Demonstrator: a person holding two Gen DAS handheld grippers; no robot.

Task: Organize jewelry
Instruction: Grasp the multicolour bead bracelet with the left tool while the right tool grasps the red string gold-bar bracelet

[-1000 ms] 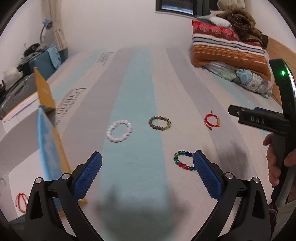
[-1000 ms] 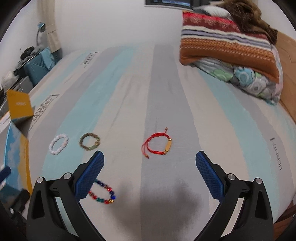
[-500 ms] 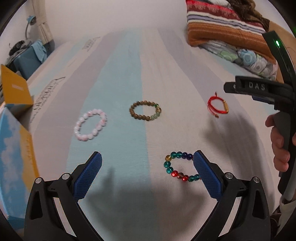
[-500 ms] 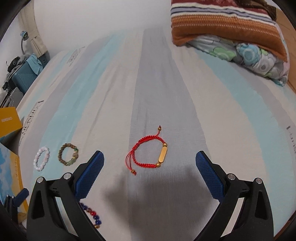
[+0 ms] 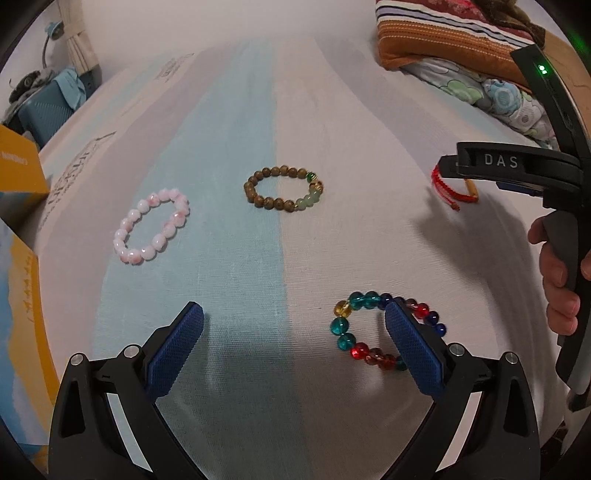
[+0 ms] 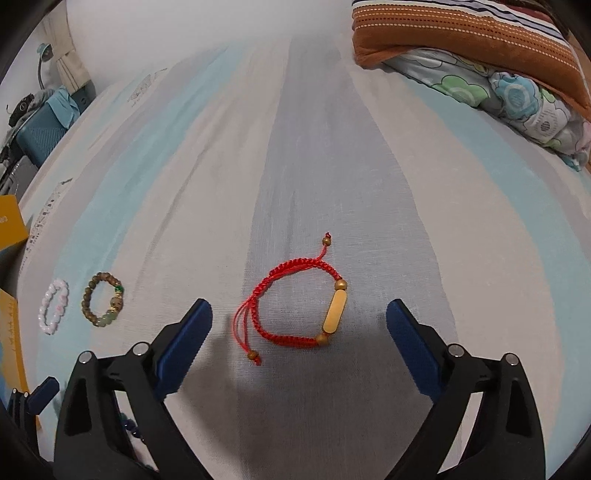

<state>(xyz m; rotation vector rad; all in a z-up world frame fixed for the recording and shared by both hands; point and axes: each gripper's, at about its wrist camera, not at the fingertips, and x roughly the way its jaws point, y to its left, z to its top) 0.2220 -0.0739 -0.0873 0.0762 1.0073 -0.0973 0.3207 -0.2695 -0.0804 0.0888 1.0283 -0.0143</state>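
Striped bedsheet (image 6: 295,166) bearing 4 bracelets. Left gripper (image 5: 293,334): jaws spread wide, holding nothing, low over the sheet; its right finger (image 5: 413,347) overlaps the multicoloured glass-bead bracelet (image 5: 345,332) in the left wrist view (contact cannot be judged). Beyond lie the pink bead bracelet (image 5: 151,230) and, to its right and apart from it, the brown wooden-bead bracelet (image 5: 282,188). Right gripper (image 6: 299,328): jaws likewise wide apart and empty, with the red cord bracelet (image 6: 295,301) (gold tube bead on its right side) lying flat between the 2 fingers, touching neither. Folded striped blanket (image 6: 461,33) on a floral quilt (image 6: 517,99) at the far right; yellow-and-blue box (image 5: 22,295) at the left edge.
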